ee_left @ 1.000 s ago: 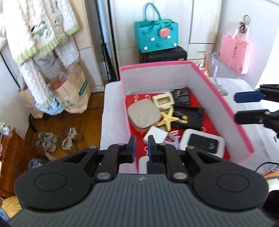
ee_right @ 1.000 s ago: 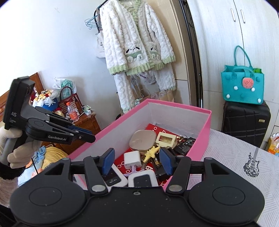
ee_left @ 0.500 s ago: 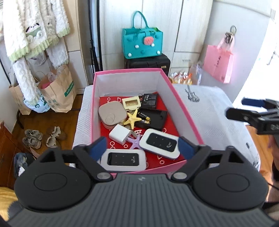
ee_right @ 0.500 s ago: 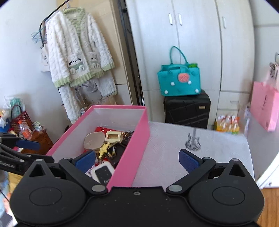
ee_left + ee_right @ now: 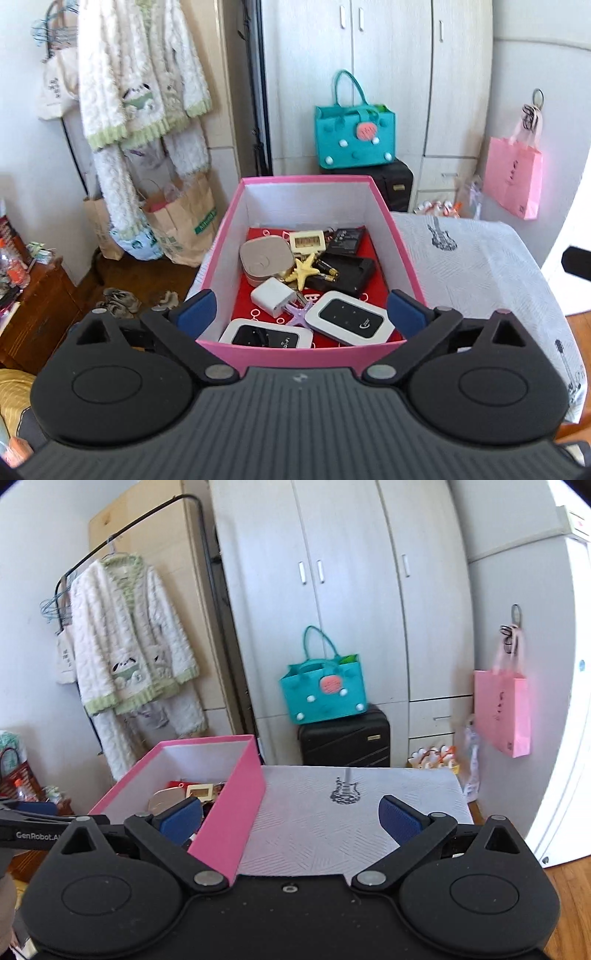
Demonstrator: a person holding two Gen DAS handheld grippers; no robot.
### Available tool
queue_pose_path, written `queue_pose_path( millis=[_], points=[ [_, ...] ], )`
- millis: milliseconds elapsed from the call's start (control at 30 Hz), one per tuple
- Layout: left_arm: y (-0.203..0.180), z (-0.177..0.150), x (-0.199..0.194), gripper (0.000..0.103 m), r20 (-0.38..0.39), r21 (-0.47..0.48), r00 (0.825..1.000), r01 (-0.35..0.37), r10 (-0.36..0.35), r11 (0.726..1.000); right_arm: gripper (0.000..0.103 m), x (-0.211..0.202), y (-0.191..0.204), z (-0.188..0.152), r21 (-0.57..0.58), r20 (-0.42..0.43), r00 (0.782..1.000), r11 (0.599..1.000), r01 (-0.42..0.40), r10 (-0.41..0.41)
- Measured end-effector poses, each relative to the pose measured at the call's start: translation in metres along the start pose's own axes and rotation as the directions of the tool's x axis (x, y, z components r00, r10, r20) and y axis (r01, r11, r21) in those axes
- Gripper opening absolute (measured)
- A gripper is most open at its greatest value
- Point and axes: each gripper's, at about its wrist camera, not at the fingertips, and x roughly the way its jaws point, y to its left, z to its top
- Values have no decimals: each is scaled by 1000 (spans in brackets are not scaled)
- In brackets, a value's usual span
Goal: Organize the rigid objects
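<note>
Two wifi routers (image 5: pixel 349 322), charger (image 5: pixel 272 296), starfish (image 5: pixel 305 271) in pink box (image 5: pixel 306 355); left claw (image 5: pixel 299 312) opening, right claw (image 5: pixel 291 818) spread, both empty.

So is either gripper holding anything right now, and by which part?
Nothing is held. The left gripper, its jaws opening, merely frames the pink cardboard box; the right gripper is open and empty.

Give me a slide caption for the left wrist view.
Left gripper opening over a pink box holding two routers, a charger and a starfish.
</note>
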Motion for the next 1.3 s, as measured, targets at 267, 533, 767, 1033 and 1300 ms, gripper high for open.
queue_pose_path(
  millis=[267,533,767,1033,1300],
  points=[
    [-18,-13,-11,103,-5,10,1000,-4,4,1000,103,-7,11,-7,-13,-35,999,1000,4,-5],
    [-28,-22,-9,103,-67,12,998,-3,3,1000,103,-7,18,-13,-41,-68,997,999,24,-26],
    [-28,-24,-10,103,-70,5,998,-1,1,1000,103,-11,12,-14,-35,-64,997,999,30,-32],
    [-28,-28,-14,103,-53,-4,999,-12,11,1000,103,-14,10,-18,-48,-51,997,997,64,-66],
    [-26,-35,-13,103,-38,-10,999,-33,33,999,103,-18,19,-30,-107,-10,997,991,78,-79]
  ],
)
